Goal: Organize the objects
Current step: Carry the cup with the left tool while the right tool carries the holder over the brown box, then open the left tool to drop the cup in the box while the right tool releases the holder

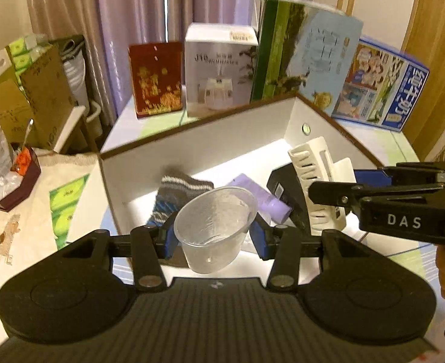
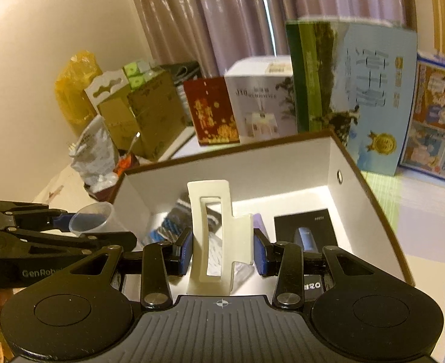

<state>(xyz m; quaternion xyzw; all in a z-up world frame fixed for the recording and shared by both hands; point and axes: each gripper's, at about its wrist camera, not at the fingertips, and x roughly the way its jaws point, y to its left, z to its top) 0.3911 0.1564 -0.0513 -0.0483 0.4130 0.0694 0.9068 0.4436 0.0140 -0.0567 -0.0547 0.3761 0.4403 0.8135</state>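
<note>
Cup: the left gripper is squeezed shut on a clear plastic cup, one blue pad on each side. It hangs over the near edge of the white box.
Hair clip: the right gripper is closed on a big cream hair clip. The clip stands up tall, over the near part of the box.
Inside the box: a striped knit cloth, a purple tube and a black packet lie on the floor of the box, under the cup and clip.
Behind the box: a red box, a white carton, a tall green and blue carton and a blue carton stand in a row.
Looks: the cup is see-through and tipped forward. The clip has a long hole down its middle.
</note>
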